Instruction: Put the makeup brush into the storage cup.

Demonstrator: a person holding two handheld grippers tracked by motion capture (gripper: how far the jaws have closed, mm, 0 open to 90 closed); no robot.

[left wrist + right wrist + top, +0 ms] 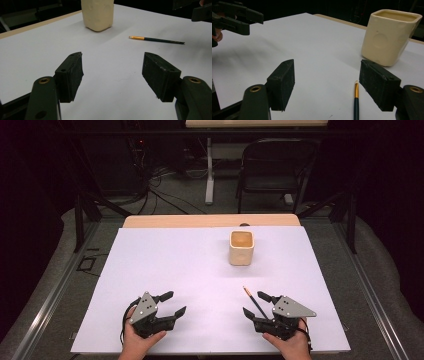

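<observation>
In the right gripper view the pencil (356, 100) runs off the bottom edge, in the left gripper view the cream cup (98, 13) is cut at its top, and in the high view the right gripper (257, 304) hides the pencil's lower end.

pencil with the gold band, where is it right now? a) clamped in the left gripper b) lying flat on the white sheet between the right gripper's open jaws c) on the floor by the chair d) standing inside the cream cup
b: the pencil lies flat on the white sheet, inside the open right gripper, apart from the cream cup.
</observation>
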